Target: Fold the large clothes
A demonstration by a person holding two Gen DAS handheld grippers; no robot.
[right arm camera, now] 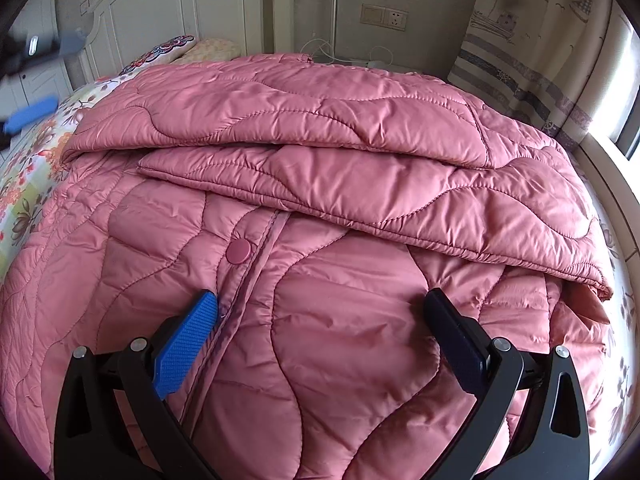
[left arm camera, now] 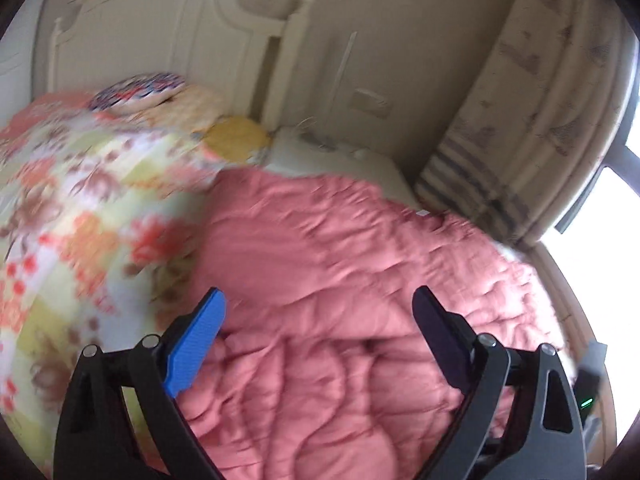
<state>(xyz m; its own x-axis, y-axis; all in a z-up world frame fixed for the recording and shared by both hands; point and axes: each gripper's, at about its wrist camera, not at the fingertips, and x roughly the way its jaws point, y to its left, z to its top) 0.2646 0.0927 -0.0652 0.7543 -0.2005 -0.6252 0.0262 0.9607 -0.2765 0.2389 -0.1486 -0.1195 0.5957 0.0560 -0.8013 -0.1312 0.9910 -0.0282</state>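
pink quilted coat (right arm camera: 320,240) spread on the floral bedspread (left arm camera: 80,200), sleeves laid across far half; left gripper (left arm camera: 320,336) and right gripper (right arm camera: 320,336) both spread wide, empty; take near hem at both corners, fold evenly toward far edge

This is a bedroom in a home — the bed (right arm camera: 624,280) fills most of both views. At its far end stands a cream, curved wooden headboard (right arm camera: 168,4), and just in front of that lie a patterned pillow (right arm camera: 168,50) and a yellowish cushion (right arm camera: 212,50). A floral sheet (right arm camera: 36,160) covers the mattress, with a pink quilted coat (right arm camera: 320,240) spread over it. On the wall to the right of the headboard sits a switch and socket plate (right arm camera: 384,16), with white cables (right arm camera: 340,54) below it. Further right of the headboard hangs a curtain (right arm camera: 540,40) printed with boats and stripes — beside a bright window (left arm camera: 616,208).
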